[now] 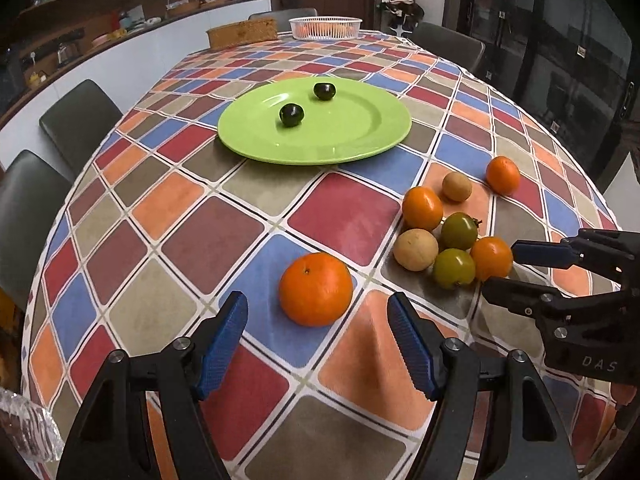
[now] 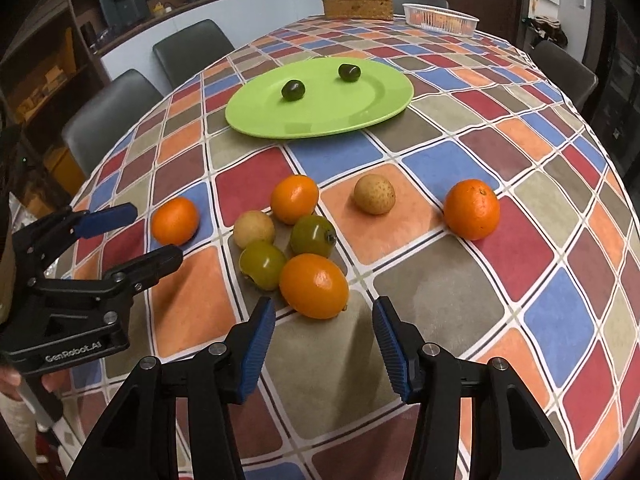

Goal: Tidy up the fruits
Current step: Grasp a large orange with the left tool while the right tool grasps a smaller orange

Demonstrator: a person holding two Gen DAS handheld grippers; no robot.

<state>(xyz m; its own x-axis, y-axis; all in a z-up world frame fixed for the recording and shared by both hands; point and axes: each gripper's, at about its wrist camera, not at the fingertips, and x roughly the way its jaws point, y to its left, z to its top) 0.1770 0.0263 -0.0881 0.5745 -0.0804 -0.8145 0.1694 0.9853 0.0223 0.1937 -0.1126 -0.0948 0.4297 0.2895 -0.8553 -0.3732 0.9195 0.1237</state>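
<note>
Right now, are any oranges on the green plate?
No, the green plate holds only two dark fruits; the oranges lie on the tablecloth.

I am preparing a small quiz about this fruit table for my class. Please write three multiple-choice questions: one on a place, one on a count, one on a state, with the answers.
1. Where do the two dark fruits lie?
A. in the white basket
B. on the green plate
C. beside the oranges on the cloth

2. How many orange fruits lie on the tablecloth?
A. two
B. four
C. six

3. How do the left tongs stand?
A. open, holding nothing
B. shut on an orange
C. shut on the plate's rim

Answers:
1 B: both dark fruits rest on the green plate.
2 B: one large orange lies in front of the left tongs, and three more lie at the cluster.
3 A: their fingers are spread, with the orange beyond the tips, untouched.
</note>
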